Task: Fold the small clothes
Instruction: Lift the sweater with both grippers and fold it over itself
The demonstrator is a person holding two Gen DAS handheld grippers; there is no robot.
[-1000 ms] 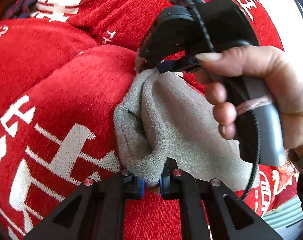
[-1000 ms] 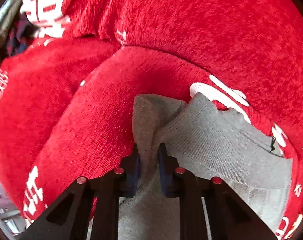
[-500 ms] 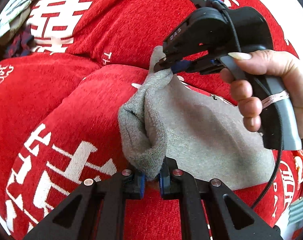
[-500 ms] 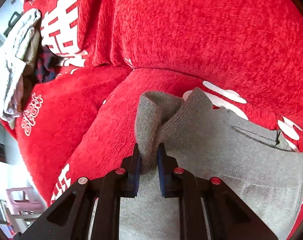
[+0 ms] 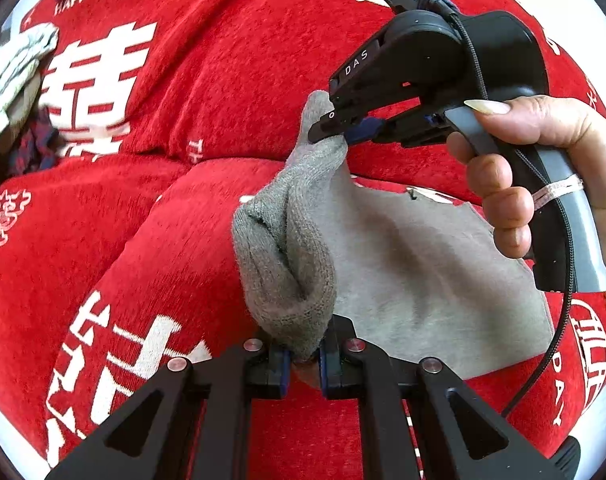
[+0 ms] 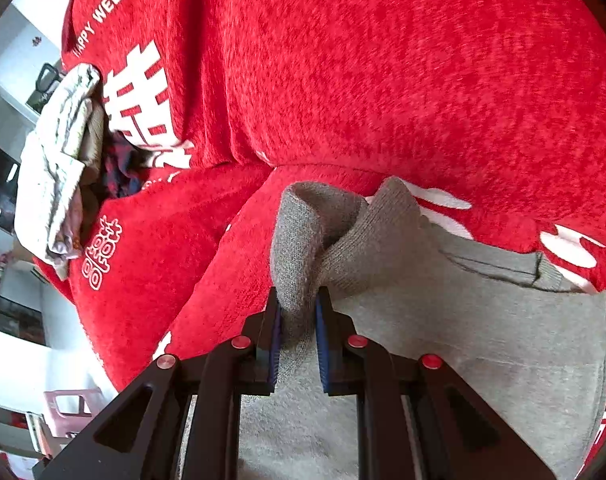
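Note:
A small grey knitted garment (image 5: 415, 264) lies partly lifted over a red sofa cover. My left gripper (image 5: 305, 360) is shut on its ribbed edge at the near corner. The right gripper (image 5: 343, 132), held by a hand (image 5: 543, 160), is shut on the same ribbed edge farther back, raising it into a peak. In the right wrist view my right gripper (image 6: 297, 320) pinches a fold of the grey garment (image 6: 443, 340), whose rest drapes to the right with a dark seam showing.
The red cover (image 5: 183, 128) with white lettering lies over bulging cushions. A pile of pale and dark plaid clothes (image 6: 63, 160) sits at the left end of the sofa. A pink stool (image 6: 69, 404) and white floor show at lower left.
Both grippers have risen, lifting the grey garment's ribbed edge off the cover. More of the sofa and the clothes pile at the left have come into view.

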